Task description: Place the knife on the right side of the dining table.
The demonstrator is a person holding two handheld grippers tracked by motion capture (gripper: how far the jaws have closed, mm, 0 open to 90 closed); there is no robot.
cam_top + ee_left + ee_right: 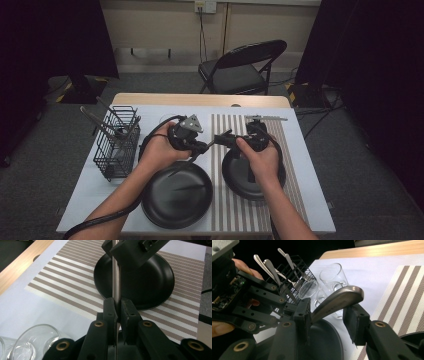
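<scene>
pinching a slim steel cutlery piece [116,277] by its shaft, the left claw [116,308] holds it above the bench [150,112], between the two hands. its long axis runs level from the left claw toward the right claw [329,315], the rounded handle end [347,296] pointing at the right one. that end lies between the right claw's jaws, touching one pad while the other stands off, so they are spread. below sit two black round plates [176,195].
</scene>
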